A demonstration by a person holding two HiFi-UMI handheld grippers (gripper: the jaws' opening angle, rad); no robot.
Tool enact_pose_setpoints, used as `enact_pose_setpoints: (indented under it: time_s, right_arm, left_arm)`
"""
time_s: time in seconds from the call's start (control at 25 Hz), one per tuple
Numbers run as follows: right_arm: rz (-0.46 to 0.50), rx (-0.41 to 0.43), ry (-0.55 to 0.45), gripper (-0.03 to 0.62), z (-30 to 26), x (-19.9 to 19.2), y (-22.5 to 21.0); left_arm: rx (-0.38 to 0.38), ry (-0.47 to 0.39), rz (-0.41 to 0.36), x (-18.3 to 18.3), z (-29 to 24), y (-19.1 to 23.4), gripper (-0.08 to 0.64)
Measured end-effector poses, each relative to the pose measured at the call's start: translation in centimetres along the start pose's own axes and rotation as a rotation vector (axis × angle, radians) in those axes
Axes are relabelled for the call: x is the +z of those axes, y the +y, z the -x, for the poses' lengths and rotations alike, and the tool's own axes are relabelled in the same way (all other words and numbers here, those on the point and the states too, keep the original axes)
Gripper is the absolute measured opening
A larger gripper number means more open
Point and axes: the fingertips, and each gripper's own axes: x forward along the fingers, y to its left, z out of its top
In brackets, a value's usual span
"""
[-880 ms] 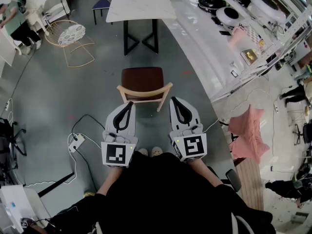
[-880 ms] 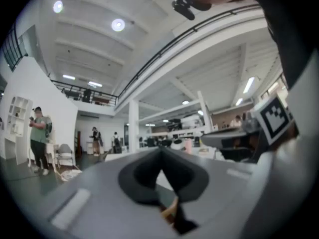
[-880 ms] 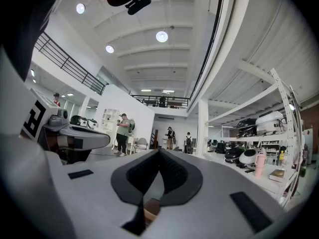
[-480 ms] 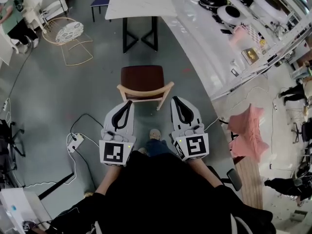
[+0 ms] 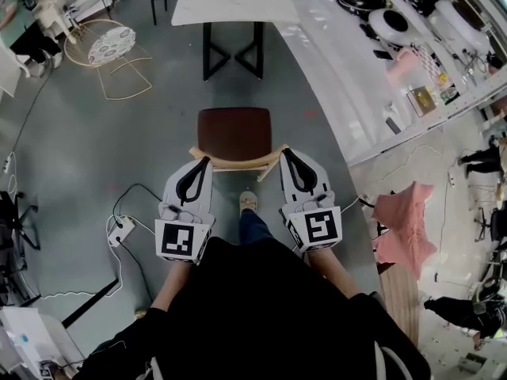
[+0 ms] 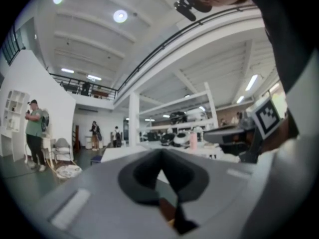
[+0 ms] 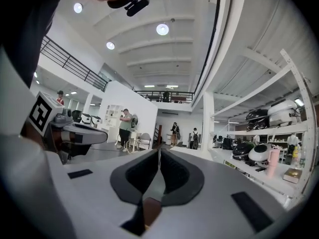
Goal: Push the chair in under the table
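Observation:
A wooden chair with a dark brown seat (image 5: pixel 234 131) stands on the grey floor, its pale curved backrest (image 5: pixel 236 161) nearest me. The white marble-topped table (image 5: pixel 231 0) on black legs stands well beyond it. In the head view my left gripper (image 5: pixel 206 160) is shut, its tips at the left end of the backrest. My right gripper (image 5: pixel 285 152) is shut too, its tips at the backrest's right end. Whether either tip touches the wood I cannot tell. Both gripper views look level over the closed jaws, left gripper (image 6: pixel 160 154) and right gripper (image 7: pixel 159 152), with nothing held.
A long white counter (image 5: pixel 341 77) with appliances runs along the right. A wire rocking chair (image 5: pixel 107 50) sits at the far left. Cables and a power strip (image 5: pixel 123 229) lie on the floor at my left. My shoe (image 5: pixel 248 203) is just behind the chair.
I have stepped forward: both grippers moved from short of the chair up to the two ends of its backrest. The chair itself has not visibly shifted.

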Motion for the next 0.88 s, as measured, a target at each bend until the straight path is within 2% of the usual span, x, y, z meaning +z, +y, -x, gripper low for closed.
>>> enact_pose_setpoints:
  time_s: [0.16, 0.32, 0.48, 0.84, 0.88]
  right_arm:
    - [0.006, 0.058, 0.067, 0.023, -4.7, -3.0, -2.0]
    - [0.007, 0.168, 0.160, 0.023, -8.3, -6.5, -2.9]
    - [0.000, 0.252, 0.235, 0.024, -11.2, -9.9, -3.9]
    - [-0.015, 0.401, 0.382, 0.028, -14.2, -16.5, -6.2]
    - [-0.019, 0.419, 0.403, 0.045, -14.3, -17.2, -6.1]
  left_arm:
    - [-0.012, 0.043, 0.005, -2.2, -4.4, 2.3, 0.011]
    - [-0.031, 0.146, 0.030, -5.5, -7.7, 3.9, 0.017]
    - [-0.037, 0.236, 0.043, -9.0, -10.2, 5.4, 0.080]
    - [-0.081, 0.395, 0.034, -15.2, -14.0, 7.5, 0.115]
    - [-0.095, 0.409, 0.032, -15.8, -14.1, 7.6, 0.123]
